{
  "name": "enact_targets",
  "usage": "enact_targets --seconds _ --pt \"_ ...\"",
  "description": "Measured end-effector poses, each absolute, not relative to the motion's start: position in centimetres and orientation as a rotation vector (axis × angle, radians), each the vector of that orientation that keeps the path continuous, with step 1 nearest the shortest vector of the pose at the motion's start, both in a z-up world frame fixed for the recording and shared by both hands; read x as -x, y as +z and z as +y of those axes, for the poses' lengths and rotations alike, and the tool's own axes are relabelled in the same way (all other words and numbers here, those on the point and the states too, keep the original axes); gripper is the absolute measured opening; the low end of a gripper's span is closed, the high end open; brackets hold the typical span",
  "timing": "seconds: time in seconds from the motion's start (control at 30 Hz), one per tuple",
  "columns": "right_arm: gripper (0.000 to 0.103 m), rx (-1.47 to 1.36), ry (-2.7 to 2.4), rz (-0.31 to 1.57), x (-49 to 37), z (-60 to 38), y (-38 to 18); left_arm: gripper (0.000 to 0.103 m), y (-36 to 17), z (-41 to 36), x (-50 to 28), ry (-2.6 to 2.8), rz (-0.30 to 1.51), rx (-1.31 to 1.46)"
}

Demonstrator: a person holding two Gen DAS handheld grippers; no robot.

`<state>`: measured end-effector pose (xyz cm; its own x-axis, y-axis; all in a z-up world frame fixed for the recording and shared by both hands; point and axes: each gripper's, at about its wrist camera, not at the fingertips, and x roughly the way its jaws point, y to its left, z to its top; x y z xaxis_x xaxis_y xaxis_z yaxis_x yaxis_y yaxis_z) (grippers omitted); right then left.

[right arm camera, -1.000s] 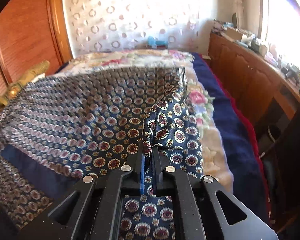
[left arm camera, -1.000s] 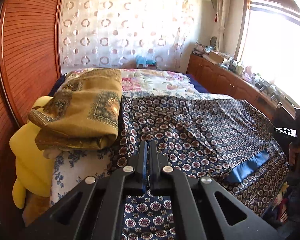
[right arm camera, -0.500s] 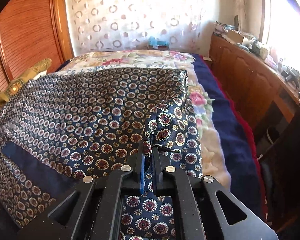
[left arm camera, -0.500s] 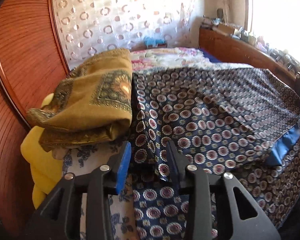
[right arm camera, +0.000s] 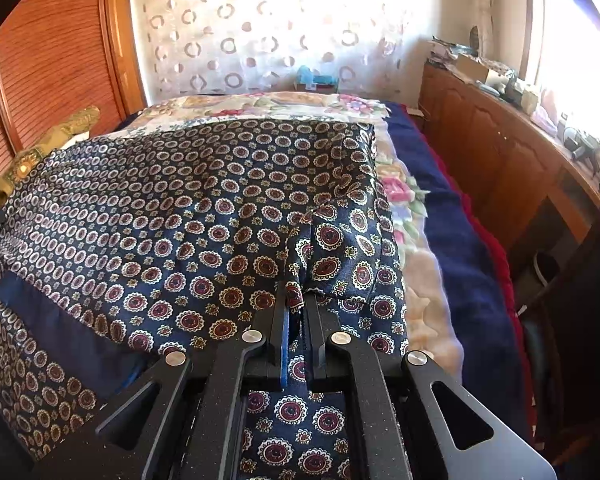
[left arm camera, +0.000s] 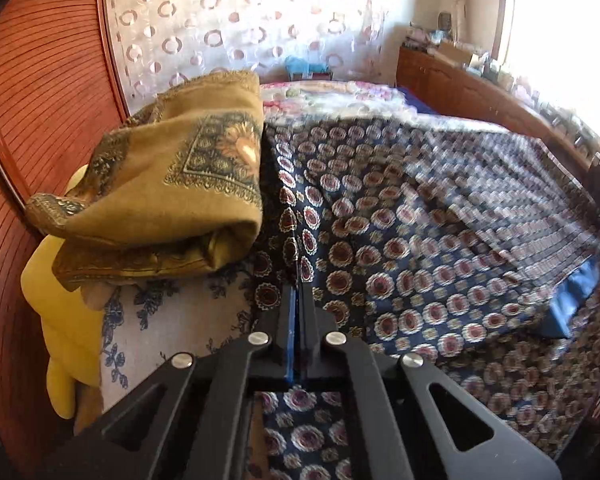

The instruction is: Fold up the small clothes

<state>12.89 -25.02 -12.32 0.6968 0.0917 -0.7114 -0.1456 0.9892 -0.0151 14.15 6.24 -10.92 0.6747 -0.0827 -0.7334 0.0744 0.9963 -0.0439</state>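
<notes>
pinching the navy medallion-print cloth (right arm camera: 204, 216) with both tools. left gripper (left arm camera: 299, 300) has its fingers pressed together on a raised ridge of the fabric at the cloth's left edge, just beside the folded mustard shawl (left arm camera: 172, 184). right gripper (right arm camera: 296, 304) is nearly closed, a bunched fold of the same cloth caught between its fingers at the right edge. the cloth is spread over the bed (right arm camera: 452, 240), folded over itself, with a plain navy band (right arm camera: 60, 328) showing on the near left side. a yellow cushion (left arm camera: 60, 320) sits under the shawl by the wooden headboard (left arm camera: 28, 92). the far right part of the cloth is blurred in the left view.
</notes>
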Motion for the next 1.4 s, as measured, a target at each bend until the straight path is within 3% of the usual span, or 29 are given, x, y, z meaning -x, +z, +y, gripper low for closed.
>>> enact_targets --seconds 0.4,0.97,1.07,1.2,1.4 --pt "0.002 0.048 0.151 0.746 -9.6 -26.2 -10.2 0.0 -7.2 6.0 -7.9 -0.159 0.703 0.101" --pt "0.002 0.056 0.15 0.795 -3.3 -27.4 -10.5 0.0 -11.1 6.7 -3.9 -0.107 0.766 0.129" --pt "0.005 0.05 0.135 0.803 -3.5 -27.3 -11.0 0.006 -11.2 6.7 -3.8 -0.104 0.767 0.126" --pt "0.012 0.038 0.125 0.785 -3.7 -27.3 -10.7 0.022 -11.3 6.8 -3.7 -0.097 0.781 0.127" --pt "0.023 0.043 0.124 0.747 -3.5 -26.8 -10.1 0.026 -12.9 7.2 -3.9 -0.069 0.841 0.135"
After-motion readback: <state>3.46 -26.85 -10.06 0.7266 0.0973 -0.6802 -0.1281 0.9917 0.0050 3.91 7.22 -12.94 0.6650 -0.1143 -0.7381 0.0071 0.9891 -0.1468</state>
